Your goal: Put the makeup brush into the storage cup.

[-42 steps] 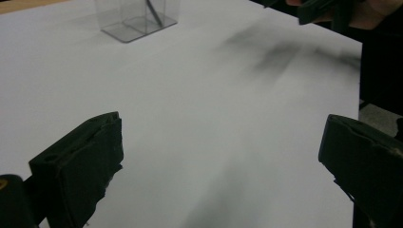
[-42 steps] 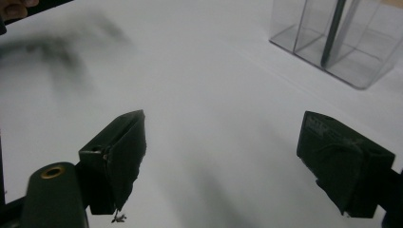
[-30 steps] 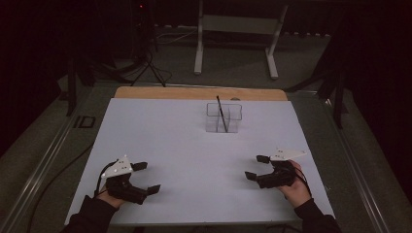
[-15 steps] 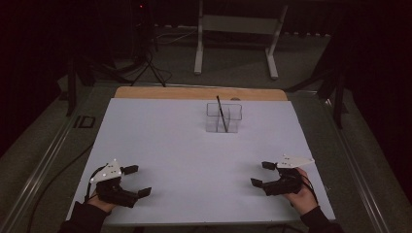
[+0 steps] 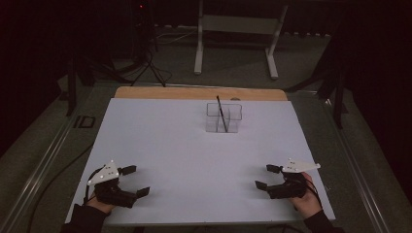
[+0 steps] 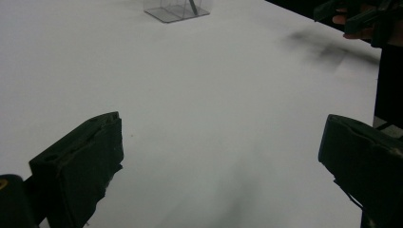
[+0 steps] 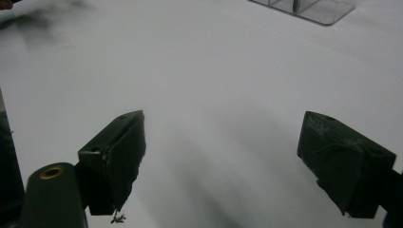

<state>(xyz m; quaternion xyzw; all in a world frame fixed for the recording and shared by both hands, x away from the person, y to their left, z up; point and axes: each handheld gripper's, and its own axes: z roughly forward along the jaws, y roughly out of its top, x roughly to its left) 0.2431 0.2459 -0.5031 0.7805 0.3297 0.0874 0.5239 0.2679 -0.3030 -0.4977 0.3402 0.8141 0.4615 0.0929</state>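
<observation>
High view overhead, facing forward; gripper views low, close over the desk (image 5: 194,145), sharing the clear box (image 5: 223,117).

Dim room, lit bench.
White sheet (image 5: 160,145) covers the bench, a strip of bare wood (image 5: 194,93) showing along its far edge. Grey carpeted floor (image 5: 233,58) beyond, fading to black. A white metal stand (image 5: 236,24) sits behind the bench; black tripod legs (image 5: 145,65) and cables to its left; small red light (image 5: 141,7) above.
</observation>
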